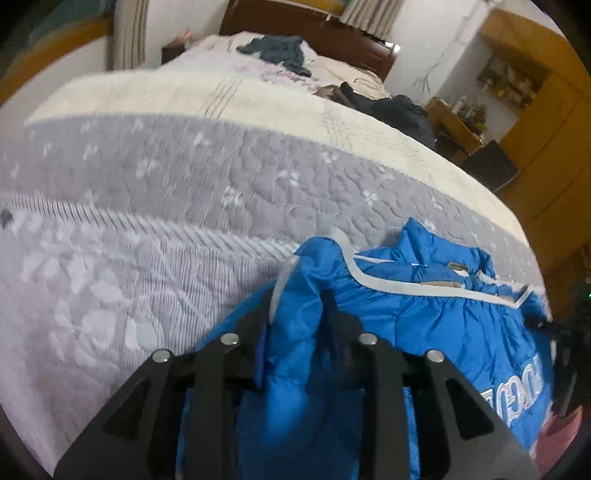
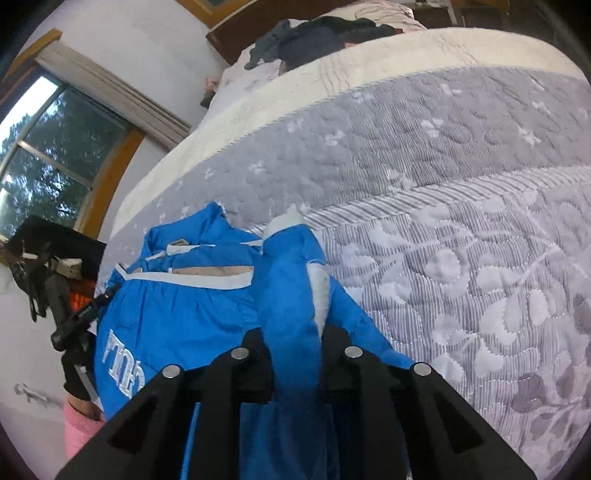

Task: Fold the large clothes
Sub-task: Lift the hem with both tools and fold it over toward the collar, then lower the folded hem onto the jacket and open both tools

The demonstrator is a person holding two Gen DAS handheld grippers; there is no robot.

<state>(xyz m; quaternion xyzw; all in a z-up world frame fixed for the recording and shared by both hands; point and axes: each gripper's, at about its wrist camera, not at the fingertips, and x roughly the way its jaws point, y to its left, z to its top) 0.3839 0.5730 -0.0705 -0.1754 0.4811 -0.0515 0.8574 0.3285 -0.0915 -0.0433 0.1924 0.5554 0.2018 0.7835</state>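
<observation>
Left gripper (image 1: 301,295) clamped on a fold of the blue jacket (image 1: 424,317) at lower centre, right gripper (image 2: 295,332) likewise pinching the jacket (image 2: 184,306) (white trim showing), jacket lying on the grey quilted bed (image 2: 461,240), lower left of frame.

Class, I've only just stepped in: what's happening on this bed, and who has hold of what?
A person is folding a padded blue jacket with white trim on a bed covered by a grey quilted bedspread. Each hand works a black two-finger gripper. The left gripper is shut on a bunched blue part of the jacket, and the right gripper is shut on another fold of it. The rest of the jacket lies on the bedspread, collar up. Dark clothes sit in a heap near the wooden headboard.
</observation>
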